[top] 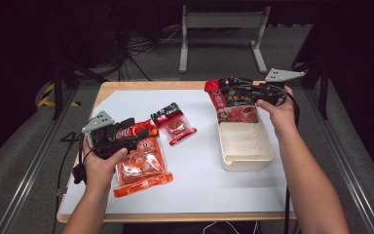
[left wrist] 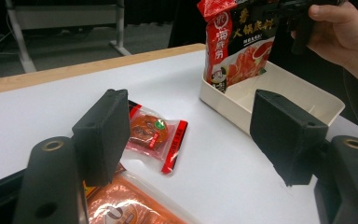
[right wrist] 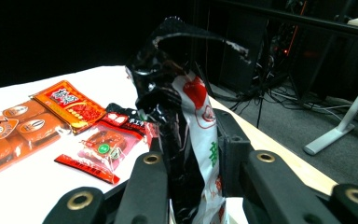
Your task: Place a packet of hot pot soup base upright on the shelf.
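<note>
The pouch's (top: 233, 102) lower end is hidden inside the tray (top: 246, 146), right of centre in the high view. The right gripper (top: 253, 92) has its jaws clamped on the pouch's upper part, holding it upright. The left gripper (top: 126, 132), lower left, hovers with jaws apart and empty over an orange pack (top: 141, 165); a small red packet (top: 174, 124) lies between.

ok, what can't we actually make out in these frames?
- High view: the right claw tips are hidden behind the red and black pouch.
- High view: the orange packet is partly covered by the left claw and hand.
- Right gripper view: the pouch blocks the cream tray.
- Left gripper view: the pouch top is cut off by the frame edge.
</note>
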Available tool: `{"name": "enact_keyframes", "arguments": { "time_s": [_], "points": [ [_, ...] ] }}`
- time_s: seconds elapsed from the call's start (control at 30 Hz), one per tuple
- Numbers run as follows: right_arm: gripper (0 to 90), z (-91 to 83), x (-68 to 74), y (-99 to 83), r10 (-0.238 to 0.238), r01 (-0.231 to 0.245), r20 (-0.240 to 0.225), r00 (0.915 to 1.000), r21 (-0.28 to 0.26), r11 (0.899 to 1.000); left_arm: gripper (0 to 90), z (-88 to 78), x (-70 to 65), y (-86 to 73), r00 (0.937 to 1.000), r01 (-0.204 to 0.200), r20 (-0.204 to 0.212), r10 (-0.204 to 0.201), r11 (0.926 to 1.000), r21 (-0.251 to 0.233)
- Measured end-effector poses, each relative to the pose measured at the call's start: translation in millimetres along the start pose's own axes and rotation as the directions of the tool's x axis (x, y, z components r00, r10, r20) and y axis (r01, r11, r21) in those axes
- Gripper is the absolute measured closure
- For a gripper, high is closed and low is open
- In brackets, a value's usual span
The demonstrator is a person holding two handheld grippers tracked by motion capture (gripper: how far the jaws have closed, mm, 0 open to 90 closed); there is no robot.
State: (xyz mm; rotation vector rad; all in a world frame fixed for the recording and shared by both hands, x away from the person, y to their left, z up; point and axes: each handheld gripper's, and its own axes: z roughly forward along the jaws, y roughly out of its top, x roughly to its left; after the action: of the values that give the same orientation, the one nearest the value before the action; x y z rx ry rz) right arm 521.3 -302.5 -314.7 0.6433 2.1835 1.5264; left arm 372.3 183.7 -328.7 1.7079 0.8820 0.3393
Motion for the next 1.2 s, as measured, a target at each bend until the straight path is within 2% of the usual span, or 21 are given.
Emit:
{"name": "enact_keyframes", "arguments": {
  "time_s": [0.2,0.3,0.53,0.6,0.73,0.9,0.93,1.03,1.2],
  "points": [
    [76.9,-6.0,-1.9,-10.0,0.030,-0.029,0.016,0.9994,-0.060,0.998,29.9,0.9,-0.3,0.1,1.0000,0.001,0.005,-0.001,1.0000,0.002],
    [76.9,-6.2,-1.8,-11.8,0.032,-0.031,0.020,0.9993,-0.067,0.997,29.9,1.5,-0.9,0.1,1.0000,0.001,0.008,-0.001,1.0000,0.000],
    [76.7,1.3,0.1,-17.8,0.031,-0.030,0.022,0.9993,-0.055,0.998,29.9,0.7,-0.6,0.0,1.0000,0.001,0.005,-0.001,1.0000,0.001],
    [76.7,1.9,-1.0,-21.9,0.039,-0.038,0.035,0.9986,-0.040,0.998,29.9,0.5,-0.3,0.0,1.0000,0.000,0.004,0.000,1.0000,0.001],
    [76.7,-8.0,-9.6,-35.8,0.104,-0.102,0.043,0.9937,-0.048,0.994,29.9,1.1,-0.4,-0.4,1.0000,0.005,0.005,-0.005,1.0000,0.007],
    [76.7,-14.3,-10.6,-44.0,0.104,-0.102,0.056,0.9930,-0.033,0.994,29.8,3.6,-1.0,-0.4,1.0000,0.002,0.006,-0.003,0.9999,0.015],
    [76.6,-15.8,-11.3,-46.5,0.116,-0.114,0.061,0.9914,-0.031,0.993,29.9,4.1,-1.4,-0.6,1.0000,0.005,0.007,-0.005,0.9999,0.014],
    [76.6,-16.9,-12.3,-48.5,0.128,-0.126,0.063,0.9898,-0.032,0.992,29.9,4.5,-1.1,-0.3,1.0000,0.002,0.007,-0.002,0.9999,0.015],
    [76.5,-18.0,-11.5,-48.5,0.119,-0.119,0.072,0.9902,-0.016,0.993,29.8,3.6,0.3,-0.7,1.0000,0.006,0.005,-0.007,0.9999,0.015]
  ]
}}
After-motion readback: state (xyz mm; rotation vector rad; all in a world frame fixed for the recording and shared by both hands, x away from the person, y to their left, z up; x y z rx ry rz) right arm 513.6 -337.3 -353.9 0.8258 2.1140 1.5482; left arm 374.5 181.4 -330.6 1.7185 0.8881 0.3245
